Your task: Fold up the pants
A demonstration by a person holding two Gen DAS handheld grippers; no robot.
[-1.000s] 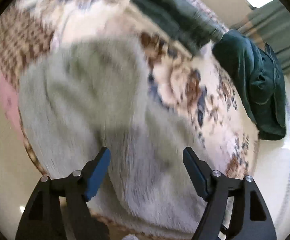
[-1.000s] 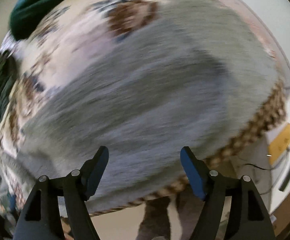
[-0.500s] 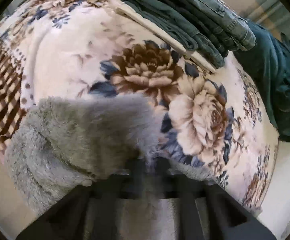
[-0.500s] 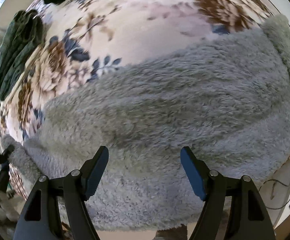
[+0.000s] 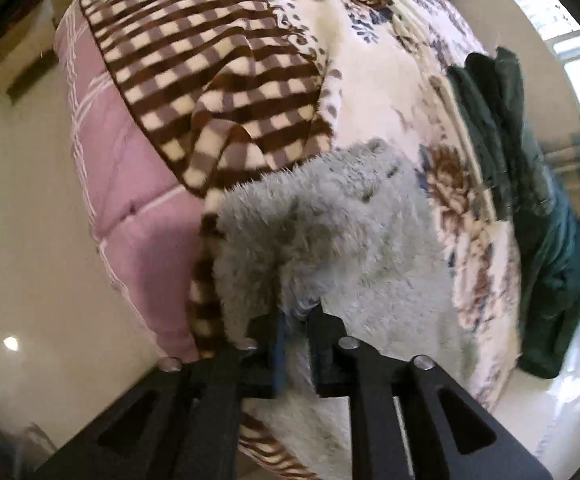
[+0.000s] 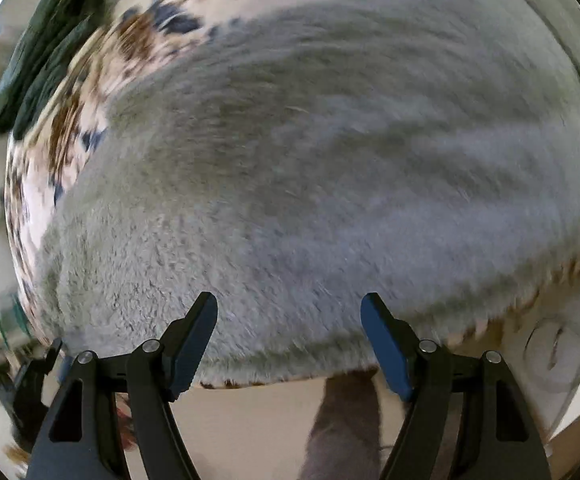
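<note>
Fluffy grey pants [image 5: 350,232] lie on a floral blanket [image 5: 374,80] on a bed. My left gripper [image 5: 298,332] points down at one bunched end of them near the blanket's checked border [image 5: 218,64]. Its jaws stand close together and are opening slightly, with grey pile pinched between them. In the right wrist view the pants [image 6: 310,160] fill most of the picture, blurred. My right gripper [image 6: 290,320] hangs open just above their near edge, with nothing between its fingers.
Folded dark green clothes [image 5: 502,132] sit at the far side of the bed, also in the right wrist view as dark green clothes [image 6: 46,52]. A pink quilt [image 5: 130,184] hangs below the blanket over pale floor [image 5: 18,220]. A person's leg [image 6: 346,420] stands by the bed edge.
My left gripper went from open to closed on an end of the pants and swung toward the checked border. My right gripper, still open, moved toward the pants' near edge.
</note>
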